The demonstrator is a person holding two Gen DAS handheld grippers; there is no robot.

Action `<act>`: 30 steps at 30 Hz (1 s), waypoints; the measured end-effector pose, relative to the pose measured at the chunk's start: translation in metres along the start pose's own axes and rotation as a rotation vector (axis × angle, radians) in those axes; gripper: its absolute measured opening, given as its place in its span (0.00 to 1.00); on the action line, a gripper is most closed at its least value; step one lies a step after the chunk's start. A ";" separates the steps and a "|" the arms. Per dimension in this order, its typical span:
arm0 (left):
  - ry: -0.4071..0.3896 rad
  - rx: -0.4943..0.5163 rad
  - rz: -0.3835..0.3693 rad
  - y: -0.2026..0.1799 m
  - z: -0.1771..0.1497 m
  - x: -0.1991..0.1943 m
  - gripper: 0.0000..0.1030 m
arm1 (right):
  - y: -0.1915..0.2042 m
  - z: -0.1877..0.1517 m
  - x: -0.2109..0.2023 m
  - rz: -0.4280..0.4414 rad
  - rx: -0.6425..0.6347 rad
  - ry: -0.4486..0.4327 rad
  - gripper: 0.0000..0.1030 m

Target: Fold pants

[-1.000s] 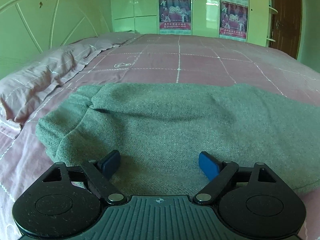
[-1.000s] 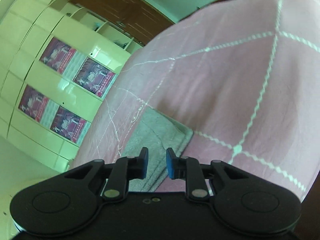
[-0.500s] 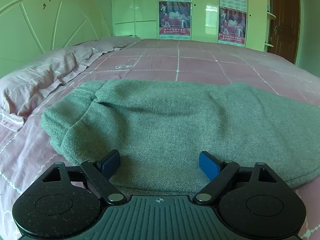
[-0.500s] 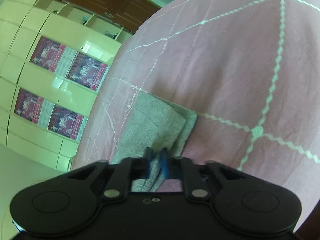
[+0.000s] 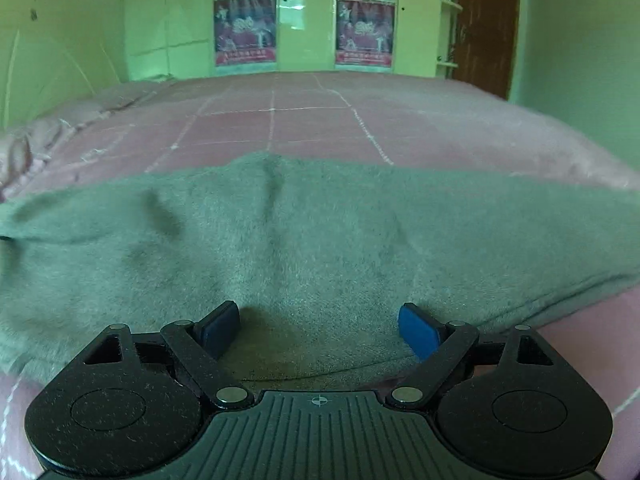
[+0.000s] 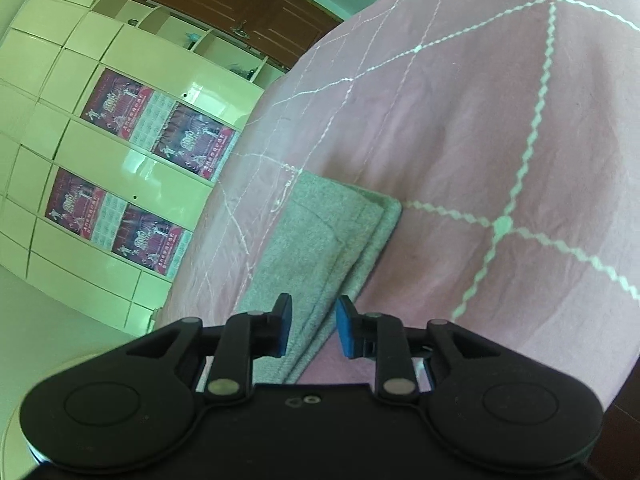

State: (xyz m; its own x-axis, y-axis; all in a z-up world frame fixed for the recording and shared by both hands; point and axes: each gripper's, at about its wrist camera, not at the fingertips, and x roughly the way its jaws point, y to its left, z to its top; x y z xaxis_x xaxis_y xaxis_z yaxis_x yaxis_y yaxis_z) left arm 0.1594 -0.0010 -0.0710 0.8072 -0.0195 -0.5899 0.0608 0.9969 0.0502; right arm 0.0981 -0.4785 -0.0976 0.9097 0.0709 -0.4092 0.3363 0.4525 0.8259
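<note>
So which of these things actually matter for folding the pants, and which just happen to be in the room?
Part of the job:
- green-grey pants
- left gripper, open over them
- right gripper, jaws opening, pants edge between them
- pink bedspread, the work surface

Just there:
- pillow
- posters
- wardrobe
- brown door

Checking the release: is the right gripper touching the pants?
Cannot tell. In the right wrist view the right gripper is opening with the pants edge between its pads; no clear gap or contact shows.
</note>
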 end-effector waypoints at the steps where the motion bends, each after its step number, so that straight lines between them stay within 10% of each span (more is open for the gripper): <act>1: -0.041 -0.004 -0.008 -0.004 -0.004 -0.013 0.84 | 0.001 0.000 -0.002 0.001 -0.003 -0.004 0.18; 8: -0.097 -0.112 0.044 0.064 -0.035 -0.078 0.84 | 0.034 -0.013 0.020 0.095 -0.059 0.099 0.21; 17: -0.069 -0.411 0.277 0.191 -0.012 -0.056 0.84 | 0.234 -0.164 0.145 0.322 -0.632 0.574 0.21; 30: -0.072 -0.424 0.373 0.249 -0.010 -0.036 0.84 | 0.364 -0.293 0.263 0.281 -1.097 0.602 0.22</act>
State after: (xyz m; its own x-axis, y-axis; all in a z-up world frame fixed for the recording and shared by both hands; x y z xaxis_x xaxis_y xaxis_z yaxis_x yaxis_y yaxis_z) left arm 0.1401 0.2491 -0.0450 0.7677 0.3494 -0.5372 -0.4653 0.8804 -0.0923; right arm 0.3879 -0.0352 -0.0184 0.5668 0.5418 -0.6207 -0.4857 0.8283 0.2794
